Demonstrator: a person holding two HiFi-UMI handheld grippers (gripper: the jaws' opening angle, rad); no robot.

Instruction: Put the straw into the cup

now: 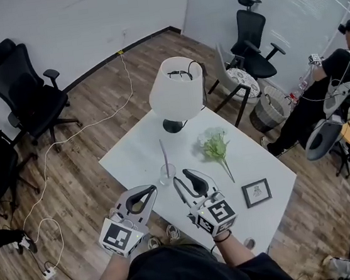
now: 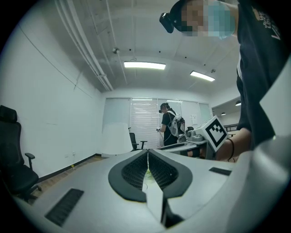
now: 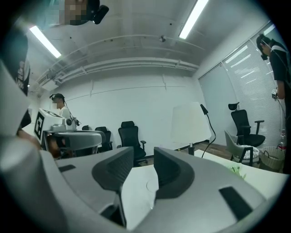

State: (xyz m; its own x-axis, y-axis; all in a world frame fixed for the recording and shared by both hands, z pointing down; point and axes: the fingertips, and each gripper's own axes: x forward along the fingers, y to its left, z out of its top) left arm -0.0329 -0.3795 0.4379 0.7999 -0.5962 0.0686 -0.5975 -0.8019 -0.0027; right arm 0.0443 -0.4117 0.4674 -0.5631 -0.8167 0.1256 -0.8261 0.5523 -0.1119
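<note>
Straw (image 1: 162,151) stands in the cup (image 1: 167,174), leaning slightly, its top well above the rim. Cup sits on the white bench (image 1: 268,175) near the front edge, between the lamp (image 1: 176,88) and the two grippers. By the look of it, the task is done.

Handling, as I judge it: the straw is likely light, thin and slick, and easy to kink. It is best pinched gently at mid-shaft. Cup is small and clear (glass or plastic, cannot tell) and would probably tip if the straw were knocked.

Left gripper (image 1: 148,192): near the cup, on its left, low over the bench edge. Its fingers (image 2: 132,170) are pressed together, nothing seen between them.

Right gripper (image 1: 183,177): just beside the cup, on its right. Its fingers are narrowly apart, gap empty.

Both are held close to the person's body, pointing forward.
</note>
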